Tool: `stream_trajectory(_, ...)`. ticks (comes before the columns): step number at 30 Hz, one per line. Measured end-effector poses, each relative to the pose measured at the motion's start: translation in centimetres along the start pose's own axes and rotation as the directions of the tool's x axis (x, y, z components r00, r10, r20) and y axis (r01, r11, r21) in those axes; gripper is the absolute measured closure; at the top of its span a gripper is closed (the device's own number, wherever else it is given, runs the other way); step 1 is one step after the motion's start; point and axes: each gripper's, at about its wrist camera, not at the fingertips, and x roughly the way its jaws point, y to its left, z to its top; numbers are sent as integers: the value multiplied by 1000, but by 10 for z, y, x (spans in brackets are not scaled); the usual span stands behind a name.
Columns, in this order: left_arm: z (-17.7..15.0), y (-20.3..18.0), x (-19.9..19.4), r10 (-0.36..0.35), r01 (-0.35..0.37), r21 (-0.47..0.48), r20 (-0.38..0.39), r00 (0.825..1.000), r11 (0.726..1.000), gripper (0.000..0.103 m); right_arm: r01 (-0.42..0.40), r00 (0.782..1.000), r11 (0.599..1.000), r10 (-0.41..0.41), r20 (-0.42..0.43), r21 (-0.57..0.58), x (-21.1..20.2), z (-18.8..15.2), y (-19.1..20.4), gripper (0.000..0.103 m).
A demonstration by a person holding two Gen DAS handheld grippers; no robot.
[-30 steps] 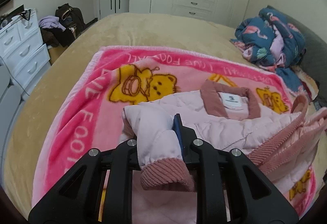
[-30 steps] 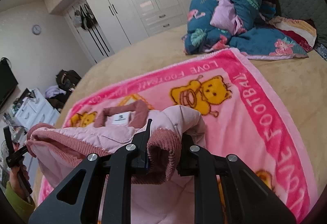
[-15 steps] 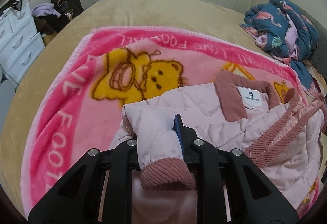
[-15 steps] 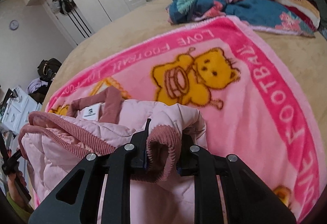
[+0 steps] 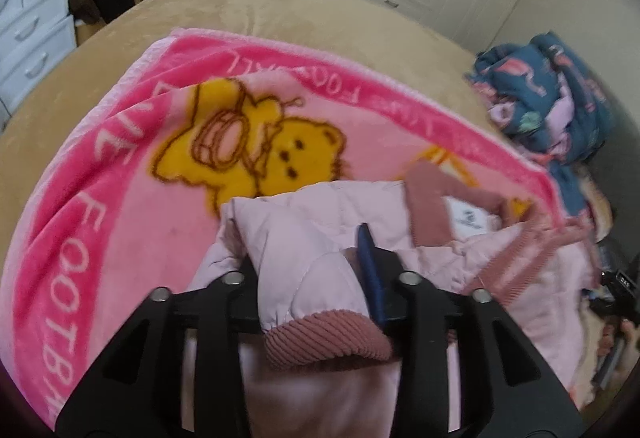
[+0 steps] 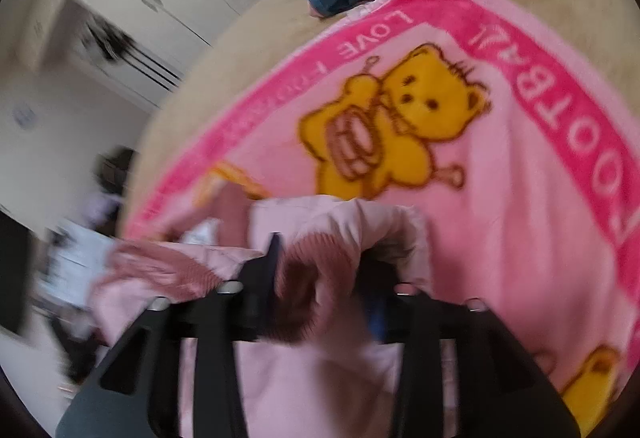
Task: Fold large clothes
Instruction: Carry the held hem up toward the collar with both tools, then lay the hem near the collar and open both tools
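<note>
Right wrist view is blurred, yet each gripper clamps a jacket cuff.

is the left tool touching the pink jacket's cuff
Touching. The left wrist view shows the left tool shut on the pink jacket's sleeve, its ribbed cuff bunched between the fingers.

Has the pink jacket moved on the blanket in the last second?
Yes. The jacket has been carried forward toward the yellow bear on the blanket; its folded edge now reaches the bear.
</note>
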Motion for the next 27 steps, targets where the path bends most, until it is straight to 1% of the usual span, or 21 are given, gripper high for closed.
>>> stream_trajectory(1, 1, -2, -4, -21, 21, -1, 7, 1000, 1000, 47, -17, 999, 999, 16, 29, 50, -13, -1, -5, 6)
stream_trajectory(2, 2, -4, -10, -37, 37, 1, 17, 999, 999, 40, -15, 999, 998, 12, 52, 56, -21, -1, -5, 4)
stream_trajectory(3, 3, -9, -18, -37, 36, 16, 40, 999, 999, 32, -6, 998, 999, 3, 71, 49, -29, -1, -4, 4)
stream_trajectory(4, 4, -14, -26, -26, 25, 33, 61, 998, 999, 30, 5, 996, 1000, -8, 89, 30, -38, -4, -1, 4)
stream_trajectory(5, 3, -18, -34, -12, 8, 51, 88, 996, 999, 23, 23, 994, 1000, -23, 104, -5, -48, -9, 5, 4)
stream_trajectory(6, 1, -24, -47, 8, -19, 80, 133, 991, 997, 16, 38, 993, 997, -31, 112, -63, -57, -17, 13, 4)
stream_trajectory(7, -4, -31, -61, 21, -42, 115, 180, 983, 992, 15, 51, 992, 992, -37, 121, -114, -61, -24, 20, 4)
stream_trajectory(9, -18, -42, -78, 32, -72, 169, 226, 974, 983, 14, 137, 982, 959, -99, 161, -248, -72, -47, 41, 4)
stream_trajectory(10, -26, -46, -84, 35, -83, 194, 236, 971, 977, 13, 178, 975, 927, -119, 190, -330, -77, -65, 53, 4)
stream_trajectory(11, -36, -51, -88, 33, -87, 217, 242, 970, 972, 12, 222, 965, 885, -140, 220, -410, -80, -85, 65, 4)
stream_trajectory(12, -53, -58, -90, 33, -93, 251, 234, 972, 963, 11, 247, 959, 857, -151, 238, -452, -80, -97, 70, 4)
stream_trajectory(14, -82, -68, -83, 52, -115, 307, 205, 977, 945, 11, 313, 944, 766, -186, 274, -562, -74, -134, 83, 4)
stream_trajectory(16, -102, -74, -69, 73, -129, 343, 171, 983, 931, 11, 351, 934, 712, -213, 288, -608, -58, -154, 86, 4)
stream_trajectory(17, -109, -79, -60, 90, -142, 361, 156, 984, 922, 11, 342, 939, 702, -225, 261, -625, -46, -158, 87, 4)
stream_trajectory(18, -115, -86, -47, 116, -160, 381, 137, 984, 911, 11, 333, 943, 702, -252, 218, -629, -31, -158, 86, 4)
stream_trajectory(19, -117, -90, -36, 134, -170, 390, 118, 984, 905, 11, 344, 938, 699, -291, 191, -626, -15, -156, 84, 4)
stream_trajectory(21, -113, -94, -9, 173, -190, 383, 77, 982, 904, 10, 366, 925, 696, -347, 156, -618, 12, -151, 79, 4)
stream_trajectory(22, -110, -93, -3, 182, -194, 372, 67, 981, 908, 10, 367, 923, 705, -356, 144, -607, 20, -148, 76, 4)
stream_trajectory(24, -97, -87, 17, 210, -211, 341, 39, 977, 916, 8, 341, 932, 759, -350, 95, -555, 35, -135, 65, 4)
stream_trajectory(26, -83, -82, 34, 217, -215, 314, 28, 976, 925, 8, 329, 936, 779, -346, 72, -533, 45, -129, 61, 4)
stream_trajectory(27, -79, -81, 39, 223, -218, 311, 20, 975, 925, 8, 331, 935, 781, -347, 72, -529, 50, -125, 61, 4)
